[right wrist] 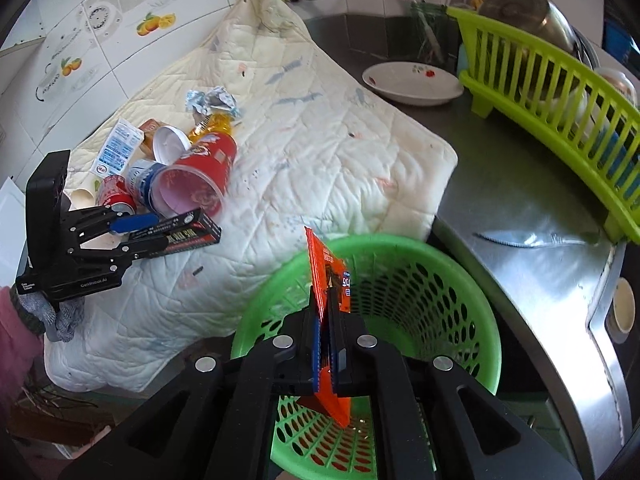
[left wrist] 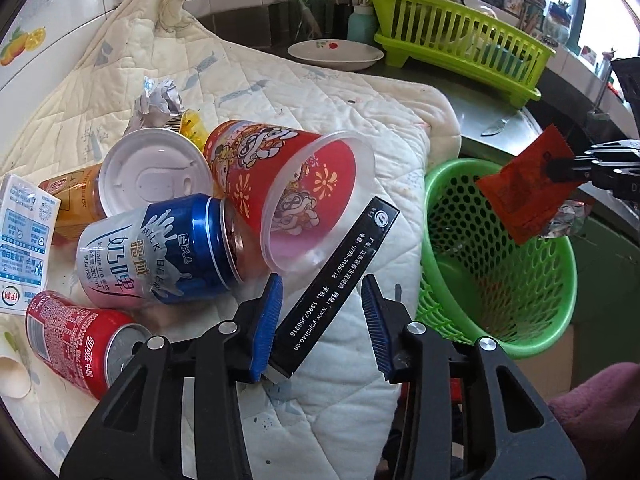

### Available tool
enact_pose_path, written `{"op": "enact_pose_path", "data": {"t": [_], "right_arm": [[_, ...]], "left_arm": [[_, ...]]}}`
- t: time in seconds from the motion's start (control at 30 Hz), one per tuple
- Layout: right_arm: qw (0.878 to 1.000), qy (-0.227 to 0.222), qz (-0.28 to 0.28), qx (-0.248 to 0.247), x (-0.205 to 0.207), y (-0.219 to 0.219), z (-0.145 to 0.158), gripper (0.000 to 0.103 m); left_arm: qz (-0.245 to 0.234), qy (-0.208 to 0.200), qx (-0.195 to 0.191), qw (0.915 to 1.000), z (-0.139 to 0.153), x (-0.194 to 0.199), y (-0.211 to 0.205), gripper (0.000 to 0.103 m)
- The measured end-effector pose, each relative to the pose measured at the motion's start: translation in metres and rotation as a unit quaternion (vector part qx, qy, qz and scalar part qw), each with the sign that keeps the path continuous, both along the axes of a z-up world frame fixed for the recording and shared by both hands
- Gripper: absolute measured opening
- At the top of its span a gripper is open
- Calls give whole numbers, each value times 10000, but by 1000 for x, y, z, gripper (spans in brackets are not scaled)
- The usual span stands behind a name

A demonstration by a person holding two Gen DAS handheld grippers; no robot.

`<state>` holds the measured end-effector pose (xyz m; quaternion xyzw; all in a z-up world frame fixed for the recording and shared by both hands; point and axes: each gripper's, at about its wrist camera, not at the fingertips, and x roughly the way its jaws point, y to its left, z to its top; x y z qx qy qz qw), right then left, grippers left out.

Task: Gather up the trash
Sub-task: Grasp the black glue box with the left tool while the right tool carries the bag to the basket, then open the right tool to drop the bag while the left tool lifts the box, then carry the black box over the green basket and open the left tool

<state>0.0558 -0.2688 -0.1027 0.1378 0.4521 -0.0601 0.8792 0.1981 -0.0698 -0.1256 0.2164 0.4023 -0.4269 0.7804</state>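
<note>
Blue pads of the left gripper point(left wrist: 322, 326) sit spread wide around a long black box point(left wrist: 338, 284), which leans against the left pad while the right pad stands clear of it, so nothing is clamped yet. Over on the other side, the right gripper point(right wrist: 329, 328) is clenched hard on an orange-red sachet point(right wrist: 326, 276), hanging right above the mouth of the green basket point(right wrist: 460, 292) at the quilt's near right corner. Best play here, I'd say: let the sachet drop straight in, with the jaws opening well inside the rim so it can't flutter out. Then the left should square up on the box's narrow sides before squeezing. Crowding that box from the left are a red plastic cup point(left wrist: 280, 184) on its side, a blue milk-beer can point(left wrist: 156, 248) and a red cola can point(left wrist: 80, 340), all near the white quilt's point(left wrist: 352, 104) left edge. A careless lift could nudge the cup rolling. Beyond the quilt's far right corner stand a white dish point(left wrist: 336, 54) and a lime dish rack point(left wrist: 460, 36), well apart.
</note>
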Motion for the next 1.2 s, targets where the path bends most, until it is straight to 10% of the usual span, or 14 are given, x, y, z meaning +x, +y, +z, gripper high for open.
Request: {"op": "enact_pose_path", "data": {"t": [0.63,1.2], "right_arm": [[9998,-96,-135,135,-13,-4,0,43],[9994,-299,-199,-13,-40,-18,15,54]], "left_arm": [[399,206,-254,9987,5,-23,12,23],[87,563,-831,9949,29,-78,-25,19]]}}
